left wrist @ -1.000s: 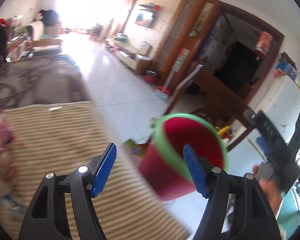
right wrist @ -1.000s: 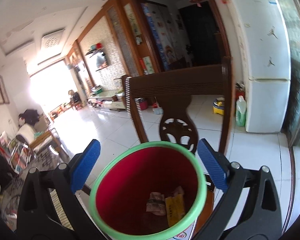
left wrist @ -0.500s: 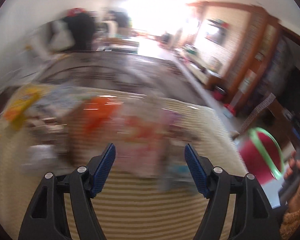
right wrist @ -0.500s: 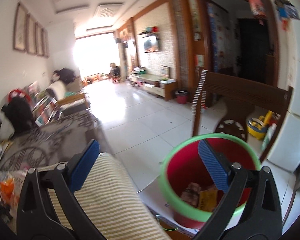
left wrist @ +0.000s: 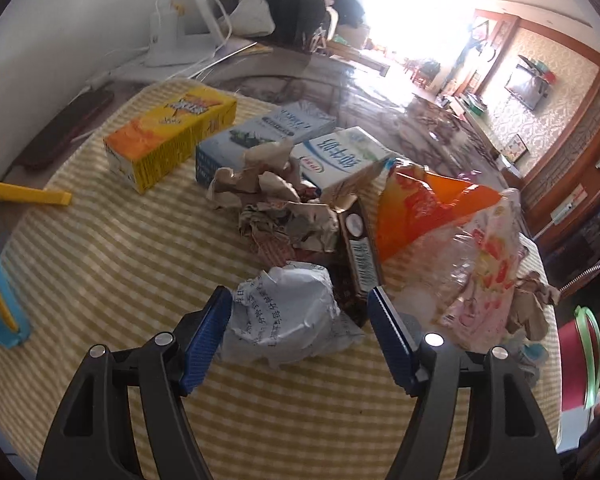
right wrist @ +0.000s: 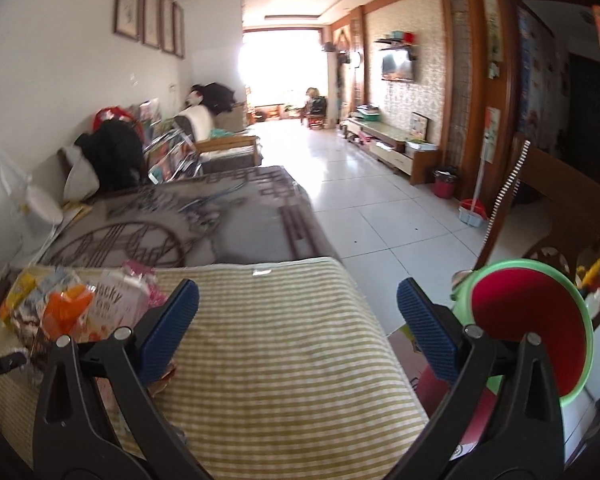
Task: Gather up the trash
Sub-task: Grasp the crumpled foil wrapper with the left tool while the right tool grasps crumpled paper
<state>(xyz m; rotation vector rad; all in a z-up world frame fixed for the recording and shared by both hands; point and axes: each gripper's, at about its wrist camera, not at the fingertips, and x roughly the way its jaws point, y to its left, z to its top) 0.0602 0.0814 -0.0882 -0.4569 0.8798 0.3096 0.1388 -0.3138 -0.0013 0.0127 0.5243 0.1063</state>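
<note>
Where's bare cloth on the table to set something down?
Free: the striped cloth between the wrapper pile and the edge beside the red bin; also the strip near the left gripper. Crowded: around the crumpled white paper, boxes and brown paper wads.

Long living rm, white tiled floor (right wrist: pixel 384 216), blown-out bright window (right wrist: pixel 282 68) at far end. Framed pics (right wrist: pixel 150 10) on white left wall, wall TV (right wrist: pixel 398 65) opp. over low cabinet (right wrist: pixel 388 148). Cluttered sofa (right wrist: pixel 220 142) left, wood chair (right wrist: pixel 556 208) right.
</note>
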